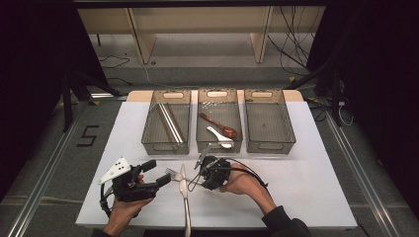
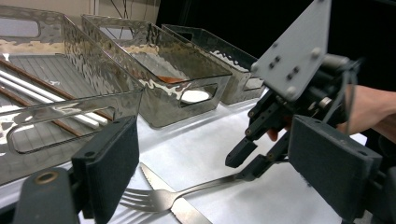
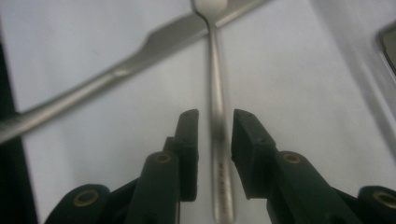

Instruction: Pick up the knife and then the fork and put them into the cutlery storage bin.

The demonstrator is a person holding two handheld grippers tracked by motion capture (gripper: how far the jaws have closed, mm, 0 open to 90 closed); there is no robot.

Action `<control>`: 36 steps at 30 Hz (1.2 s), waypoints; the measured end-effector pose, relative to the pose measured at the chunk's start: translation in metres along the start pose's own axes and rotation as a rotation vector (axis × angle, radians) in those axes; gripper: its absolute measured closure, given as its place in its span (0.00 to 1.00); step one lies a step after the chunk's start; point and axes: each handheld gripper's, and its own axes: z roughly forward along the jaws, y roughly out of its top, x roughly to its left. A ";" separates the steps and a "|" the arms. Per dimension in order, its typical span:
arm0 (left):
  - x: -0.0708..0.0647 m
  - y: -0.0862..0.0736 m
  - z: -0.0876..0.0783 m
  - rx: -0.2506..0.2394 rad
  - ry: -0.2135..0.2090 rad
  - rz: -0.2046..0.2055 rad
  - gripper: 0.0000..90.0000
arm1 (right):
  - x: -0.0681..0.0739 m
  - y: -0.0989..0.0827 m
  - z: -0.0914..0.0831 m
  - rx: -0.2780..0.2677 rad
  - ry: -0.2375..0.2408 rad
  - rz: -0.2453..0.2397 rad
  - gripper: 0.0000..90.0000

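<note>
Fork [image 3: 215, 93] handle lying loose between right gripper's [image 3: 214, 122] narrowly parted jaws near tabletop's front edge, tines across knife [image 1: 185, 190]; left gripper [image 1: 160, 174] wide, empty. Risk: off-centre closing, skidding fork.

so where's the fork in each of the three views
High view: fork lies low centre, tines across the knife.
Left gripper view: bottom centre, tines on the blade.
Right gripper view: handle runs up between the right gripper's jaws, gaps either side.
Shared landmark: the knife.
</note>
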 end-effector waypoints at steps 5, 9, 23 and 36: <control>0.001 0.000 -0.001 -0.006 0.006 0.001 0.18 | 0.016 0.001 -0.004 -0.060 0.039 -0.019 0.84; 0.001 0.000 -0.001 -0.008 0.008 0.001 0.18 | 0.030 -0.001 -0.004 -0.123 0.055 -0.046 0.97; 0.000 0.000 -0.001 -0.004 0.006 0.002 0.18 | 0.074 0.004 0.018 -0.158 0.162 -0.138 1.00; 0.000 0.000 -0.001 -0.004 0.005 0.003 0.18 | 0.089 0.003 0.031 -0.073 0.199 -0.197 1.00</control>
